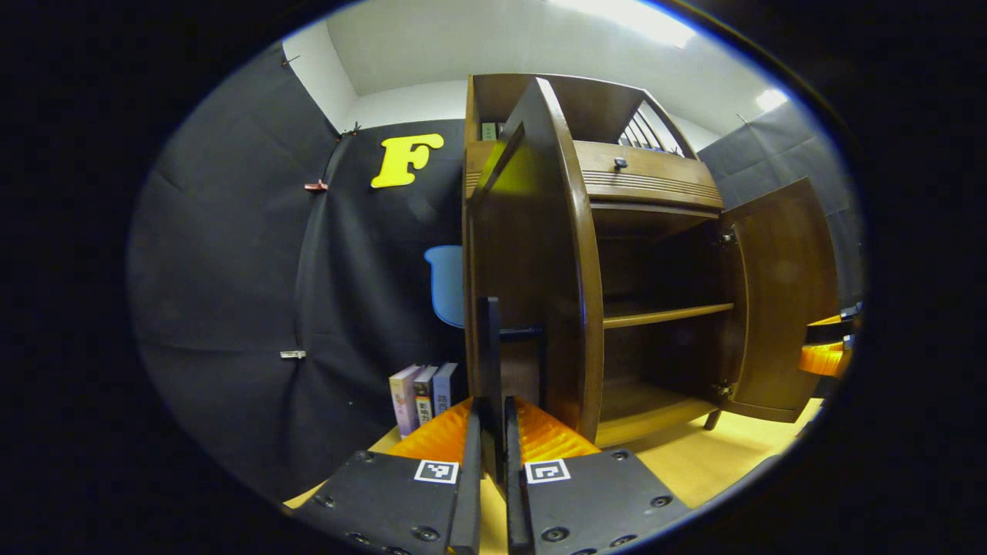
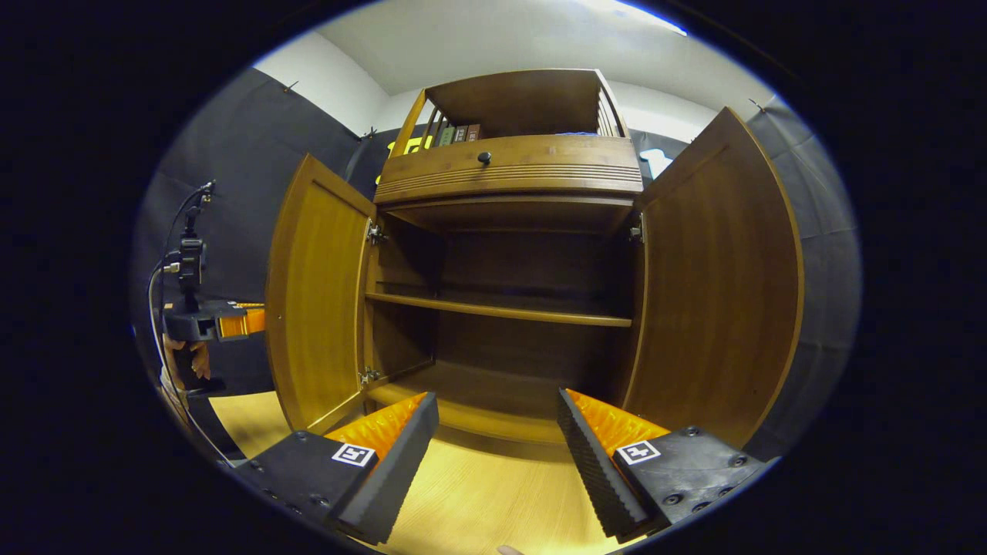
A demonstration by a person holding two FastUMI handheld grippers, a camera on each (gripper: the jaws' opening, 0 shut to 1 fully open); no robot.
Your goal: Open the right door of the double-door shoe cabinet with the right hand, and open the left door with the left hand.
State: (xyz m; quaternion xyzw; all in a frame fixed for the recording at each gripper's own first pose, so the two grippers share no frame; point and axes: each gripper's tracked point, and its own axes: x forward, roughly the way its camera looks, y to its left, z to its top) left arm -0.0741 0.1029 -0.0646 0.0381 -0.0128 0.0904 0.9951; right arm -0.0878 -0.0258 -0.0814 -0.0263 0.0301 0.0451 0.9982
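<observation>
A tall wooden shoe cabinet [image 2: 509, 254] stands on a pale wooden floor [image 2: 493, 493] in a booth, with both doors swung open. All places here are given from the cabinet.

In the right gripper view, seen from straight in front of the cabinet, the left door [image 2: 316, 301] and right door [image 2: 717, 285] stand wide to either side, showing one shelf [image 2: 501, 311] inside. The right gripper [image 2: 497, 432] hangs before the opening, fingers spread wide, holding nothing.

In the left gripper view, the left gripper [image 1: 492, 432] sits at the outer edge of the left door [image 1: 540, 254], fingers drawn narrow around a dark vertical bar, likely the door's handle [image 1: 489, 347].

The doors look rigid and fairly heavy, with smooth varnish that may be slippery; the handle is probably the surest hold, and the hinges guide the swing.

The left gripper view alone reveals books [image 1: 422, 397] on the floor beside the cabinet. The right gripper view alone shows a hand [image 2: 189, 358] holding the left gripper beyond the left door.
</observation>
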